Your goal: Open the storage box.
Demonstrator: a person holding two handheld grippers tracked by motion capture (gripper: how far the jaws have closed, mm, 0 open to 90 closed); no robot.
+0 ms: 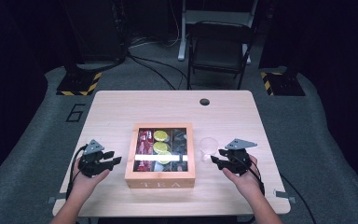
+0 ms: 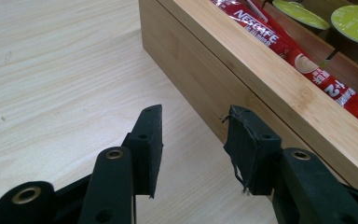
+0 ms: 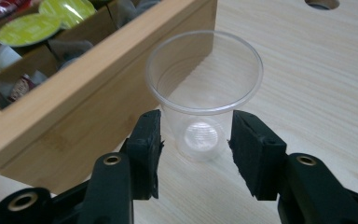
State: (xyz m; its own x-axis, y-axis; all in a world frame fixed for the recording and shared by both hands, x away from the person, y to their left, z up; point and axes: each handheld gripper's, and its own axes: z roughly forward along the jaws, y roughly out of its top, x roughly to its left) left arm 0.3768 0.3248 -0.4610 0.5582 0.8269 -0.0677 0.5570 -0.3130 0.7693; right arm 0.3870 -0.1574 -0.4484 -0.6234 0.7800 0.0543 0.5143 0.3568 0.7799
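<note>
A wooden tea box (image 1: 158,179) marked TEA sits mid-table, holding red Nescafe sachets (image 2: 279,42), lime-lidded capsules (image 1: 161,140) and dark packets (image 1: 180,140). A clear plastic cup (image 1: 208,145) stands upright just right of the box. My right gripper (image 1: 217,156) is at the cup; in the right gripper view its jaws flank the cup's (image 3: 205,79) lower part without visibly squeezing it, so the right gripper (image 3: 196,116) reads as open. My left gripper (image 1: 114,157) rests left of the box. The left gripper (image 2: 193,116) is open with nothing in it, beside the box's side wall (image 2: 223,60).
The light wooden table (image 1: 121,107) has a round cable hole (image 1: 204,101) near its far edge. A dark folding chair (image 1: 219,46) stands on the floor beyond the table. Bare tabletop lies left of the box and behind it.
</note>
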